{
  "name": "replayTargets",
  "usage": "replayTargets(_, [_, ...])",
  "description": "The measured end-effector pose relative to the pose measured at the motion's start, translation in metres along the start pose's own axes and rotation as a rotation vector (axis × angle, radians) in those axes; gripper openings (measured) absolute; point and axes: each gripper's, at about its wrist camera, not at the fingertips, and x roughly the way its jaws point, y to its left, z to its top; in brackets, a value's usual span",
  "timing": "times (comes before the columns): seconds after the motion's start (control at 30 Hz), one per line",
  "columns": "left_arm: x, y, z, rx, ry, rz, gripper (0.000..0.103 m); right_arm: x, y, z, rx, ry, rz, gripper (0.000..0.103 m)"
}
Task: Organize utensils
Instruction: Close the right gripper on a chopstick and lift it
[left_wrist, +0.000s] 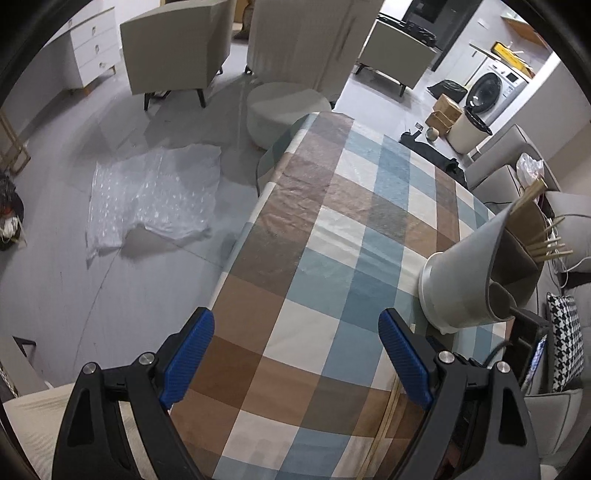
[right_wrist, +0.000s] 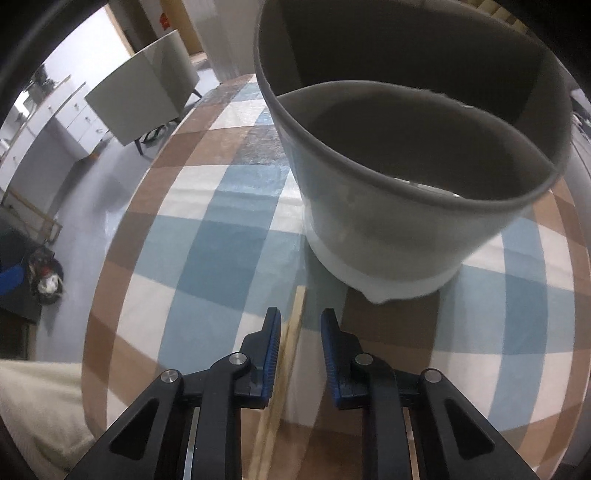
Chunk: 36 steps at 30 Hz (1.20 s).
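A grey utensil holder (left_wrist: 461, 280) with a white base stands on the table with the checked cloth (left_wrist: 325, 229), and several wooden chopsticks (left_wrist: 546, 243) stick out of its far compartment. In the right wrist view the holder (right_wrist: 388, 221) is close ahead, and its two compartments look dark inside. One wooden chopstick (right_wrist: 295, 314) lies flat on the cloth between the jaws of my right gripper (right_wrist: 301, 317). The jaws stand narrowly apart, and the pads do not press on it. My left gripper (left_wrist: 295, 317) hangs wide open over the cloth, holding nothing. That chopstick (left_wrist: 391, 417) shows beside its right finger.
Beige armchairs (left_wrist: 173, 51), a round ottoman (left_wrist: 284, 110) and a sheet of bubble wrap (left_wrist: 155, 192) are on the floor beyond the table's left edge. A grey sofa with a houndstooth cushion (left_wrist: 565, 343) runs along the right. A white bin (left_wrist: 469, 129) and a washing machine (left_wrist: 495, 88) stand far back.
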Motion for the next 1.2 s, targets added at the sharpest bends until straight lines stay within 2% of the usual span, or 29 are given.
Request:
replayTargets(0.17, [0.001, 0.003, 0.003, -0.006, 0.008, -0.016, 0.087, 0.004, 0.007, 0.006, 0.004, -0.003, -0.008, 0.023])
replayTargets(0.33, [0.000, 0.008, 0.006, -0.017, 0.002, -0.015, 0.087, 0.010, 0.017, 0.012, -0.019, -0.005, -0.056, 0.023])
replayTargets(0.4, [0.001, 0.011, 0.007, -0.028, 0.010, -0.016, 0.087, 0.012, 0.021, 0.013, -0.035, -0.006, -0.081, 0.019])
replayTargets(0.47, [0.002, 0.011, 0.007, -0.031, 0.013, -0.014, 0.087, 0.012, 0.021, 0.012, -0.036, -0.010, -0.098, 0.002])
replayTargets(0.5, [0.003, 0.012, 0.008, -0.030, 0.014, -0.010, 0.087, 0.011, 0.021, 0.012, -0.039, -0.012, -0.109, 0.002])
replayTargets(0.67, [0.004, 0.011, 0.008, -0.026, 0.014, -0.007, 0.087, 0.001, 0.016, 0.008, -0.040, -0.042, -0.086, 0.000])
replayTargets(0.83, [0.006, 0.008, 0.006, -0.015, 0.020, 0.005, 0.087, -0.030, 0.012, 0.000, -0.052, -0.110, -0.045, 0.000])
replayTargets(0.97, [0.011, 0.003, 0.002, 0.006, 0.036, 0.018, 0.087, -0.058, -0.004, -0.008, -0.006, -0.151, 0.015, 0.000])
replayTargets(1.07, [0.012, 0.002, -0.001, -0.003, 0.054, 0.014, 0.087, -0.064, -0.008, -0.012, 0.014, -0.142, 0.049, 0.000])
replayTargets(1.2, [0.008, 0.000, -0.003, 0.007, 0.036, 0.026, 0.087, -0.043, -0.007, -0.008, 0.046, -0.086, 0.067, 0.004])
